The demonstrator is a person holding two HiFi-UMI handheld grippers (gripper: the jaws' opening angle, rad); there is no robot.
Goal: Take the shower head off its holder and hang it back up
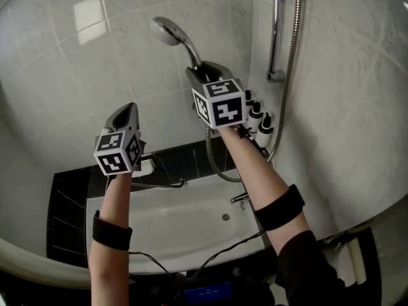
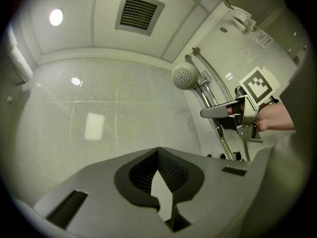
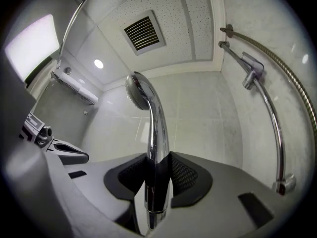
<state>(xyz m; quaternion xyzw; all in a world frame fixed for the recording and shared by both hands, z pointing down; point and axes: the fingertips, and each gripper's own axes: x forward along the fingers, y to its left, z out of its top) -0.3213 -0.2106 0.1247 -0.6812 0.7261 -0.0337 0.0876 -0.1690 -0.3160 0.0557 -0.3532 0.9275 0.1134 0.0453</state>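
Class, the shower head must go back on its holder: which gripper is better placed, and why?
Right. The right gripper is shut on the shower head by its handle, and the holder on the rail lies on that side. The left gripper is shut, empty, and farther from the rail.

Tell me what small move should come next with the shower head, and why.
Probably lift the right tongs toward the empty holder on the rail: they are clamped on the shower head by its handle, and it is off the holder. The left tongs are shut and empty.
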